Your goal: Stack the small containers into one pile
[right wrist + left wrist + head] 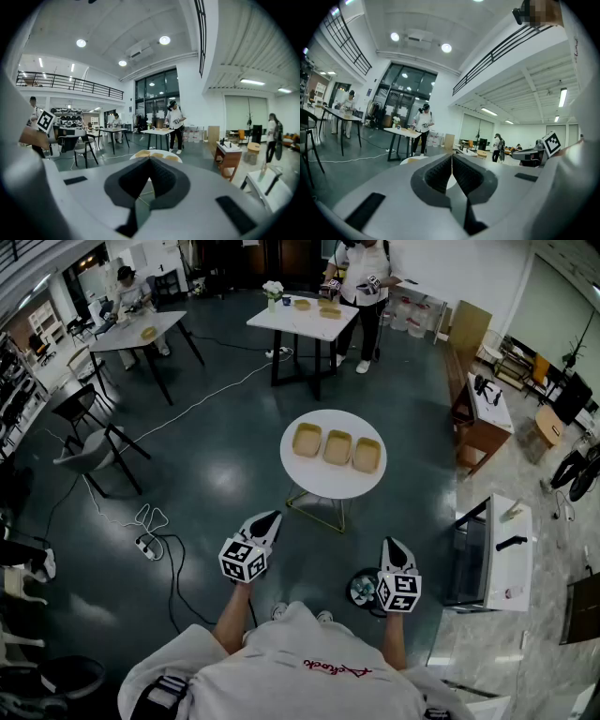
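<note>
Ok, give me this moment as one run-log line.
stage: before first pick | left gripper: shut, empty | right gripper: shut, empty | containers: three side by side on round table, unstacked

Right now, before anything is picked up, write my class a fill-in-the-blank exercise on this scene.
1. The white table has a ___ top.
2. On it lie ___ small containers in a row, none stacked on another.
3. The left gripper and the right gripper both have jaws that are ___, with nothing between them.
Missing words: round; three; shut.
</note>
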`<control>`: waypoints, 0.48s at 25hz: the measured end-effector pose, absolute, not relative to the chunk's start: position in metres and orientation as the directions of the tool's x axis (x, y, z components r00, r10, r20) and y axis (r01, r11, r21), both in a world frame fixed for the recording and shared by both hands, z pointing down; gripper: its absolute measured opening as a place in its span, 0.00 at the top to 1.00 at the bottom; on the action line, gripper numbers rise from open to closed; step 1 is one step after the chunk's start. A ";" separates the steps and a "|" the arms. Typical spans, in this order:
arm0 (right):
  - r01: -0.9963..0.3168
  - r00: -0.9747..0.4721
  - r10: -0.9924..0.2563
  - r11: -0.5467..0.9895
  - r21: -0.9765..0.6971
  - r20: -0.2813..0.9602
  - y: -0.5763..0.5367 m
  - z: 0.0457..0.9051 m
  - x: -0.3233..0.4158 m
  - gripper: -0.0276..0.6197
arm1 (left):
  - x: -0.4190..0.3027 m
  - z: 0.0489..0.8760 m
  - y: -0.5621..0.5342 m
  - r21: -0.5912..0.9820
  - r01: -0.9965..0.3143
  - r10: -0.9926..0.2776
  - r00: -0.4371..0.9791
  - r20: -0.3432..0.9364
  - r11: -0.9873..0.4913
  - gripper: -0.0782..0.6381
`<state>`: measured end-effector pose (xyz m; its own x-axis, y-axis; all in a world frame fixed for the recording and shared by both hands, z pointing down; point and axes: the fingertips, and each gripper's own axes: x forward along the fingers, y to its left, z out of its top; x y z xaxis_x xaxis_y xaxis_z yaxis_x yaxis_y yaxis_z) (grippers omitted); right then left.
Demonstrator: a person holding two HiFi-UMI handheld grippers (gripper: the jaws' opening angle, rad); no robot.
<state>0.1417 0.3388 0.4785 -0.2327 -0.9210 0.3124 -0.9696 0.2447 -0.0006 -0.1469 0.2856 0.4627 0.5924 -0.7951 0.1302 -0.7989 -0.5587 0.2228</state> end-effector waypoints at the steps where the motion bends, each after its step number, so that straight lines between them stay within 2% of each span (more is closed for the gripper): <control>1: -0.968 -0.237 -0.920 0.250 0.001 0.312 0.338 0.481 0.143 0.93 | -0.144 0.465 0.285 0.221 -0.800 -0.797 0.590 0.130 -0.557 0.87; 12: -0.961 -0.264 -0.907 0.277 -0.008 0.329 0.337 0.492 0.157 0.93 | -0.125 0.470 0.287 0.207 -0.811 -0.801 0.579 0.152 -0.547 0.87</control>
